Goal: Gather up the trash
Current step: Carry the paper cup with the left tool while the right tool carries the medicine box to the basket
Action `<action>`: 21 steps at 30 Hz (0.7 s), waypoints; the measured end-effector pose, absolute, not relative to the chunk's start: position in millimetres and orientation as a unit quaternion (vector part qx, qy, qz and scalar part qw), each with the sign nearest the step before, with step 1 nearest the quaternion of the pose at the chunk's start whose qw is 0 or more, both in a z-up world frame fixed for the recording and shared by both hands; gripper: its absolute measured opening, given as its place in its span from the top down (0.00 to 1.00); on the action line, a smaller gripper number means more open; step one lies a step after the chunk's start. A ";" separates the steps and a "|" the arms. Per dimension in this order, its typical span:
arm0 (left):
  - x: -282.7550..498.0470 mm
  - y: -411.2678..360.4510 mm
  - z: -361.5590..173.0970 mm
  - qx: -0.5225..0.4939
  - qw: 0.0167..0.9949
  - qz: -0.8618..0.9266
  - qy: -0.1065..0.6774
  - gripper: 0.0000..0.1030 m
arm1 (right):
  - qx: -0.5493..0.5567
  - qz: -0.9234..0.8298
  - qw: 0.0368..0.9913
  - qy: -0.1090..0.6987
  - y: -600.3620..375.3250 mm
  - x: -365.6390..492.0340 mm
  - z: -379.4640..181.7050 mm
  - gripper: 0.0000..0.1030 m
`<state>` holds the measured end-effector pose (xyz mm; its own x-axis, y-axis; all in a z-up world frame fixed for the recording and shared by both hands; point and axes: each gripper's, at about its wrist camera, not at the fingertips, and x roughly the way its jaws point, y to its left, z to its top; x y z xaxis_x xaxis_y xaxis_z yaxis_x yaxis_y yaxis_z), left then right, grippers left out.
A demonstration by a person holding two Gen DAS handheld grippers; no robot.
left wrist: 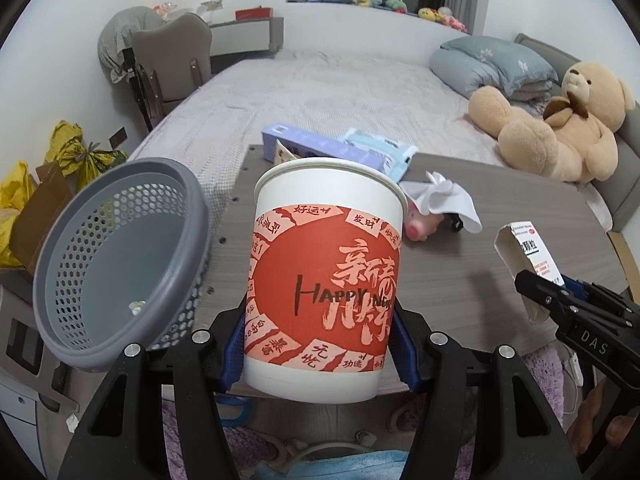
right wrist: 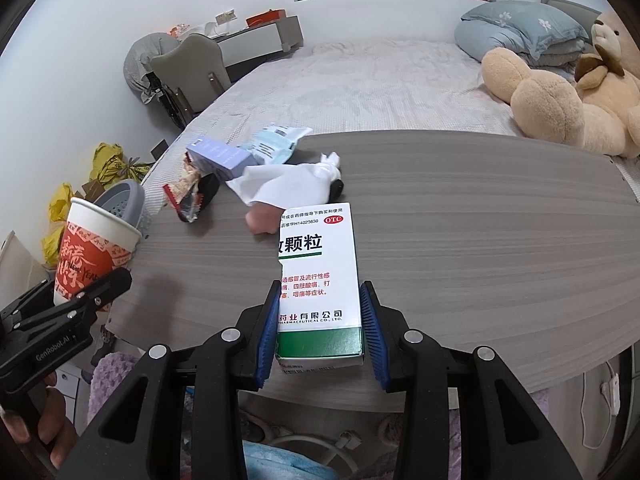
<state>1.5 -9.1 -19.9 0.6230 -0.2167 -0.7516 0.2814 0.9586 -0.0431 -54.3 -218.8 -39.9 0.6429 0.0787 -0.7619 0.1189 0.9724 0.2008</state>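
Left gripper (left wrist: pixel 320 316): fingers clamped on the paper cup (left wrist: pixel 326 276), held clear of the table (left wrist: pixel 460 280), just beside the waste basket (left wrist: pixel 120 264).
Right gripper (right wrist: pixel 320 328): fingers clamped on the medicine box (right wrist: pixel 320 280), held above the table's near edge.
Basket contents: almost empty; one small scrap visible on the bottom.
Remaining on table: purple box (right wrist: pixel 220 156), blue packet (right wrist: pixel 272 142), white tissue (right wrist: pixel 288 180), snack wrapper (right wrist: pixel 184 192), pink toy (left wrist: pixel 424 226).
Progress: early; both held items not yet deposited.
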 end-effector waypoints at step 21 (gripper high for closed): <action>28.6 120.9 -13.8 -0.011 0.923 -0.010 0.384 0.44 | 0.049 0.126 0.897 0.422 -78.6 24.8 -12.4 0.63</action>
<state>28.6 120.9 -13.8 0.7056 -0.0264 -0.7081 0.0102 0.9996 -0.0272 24.8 -78.6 -12.4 0.6122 0.2674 -0.7441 -0.1854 0.9634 0.1936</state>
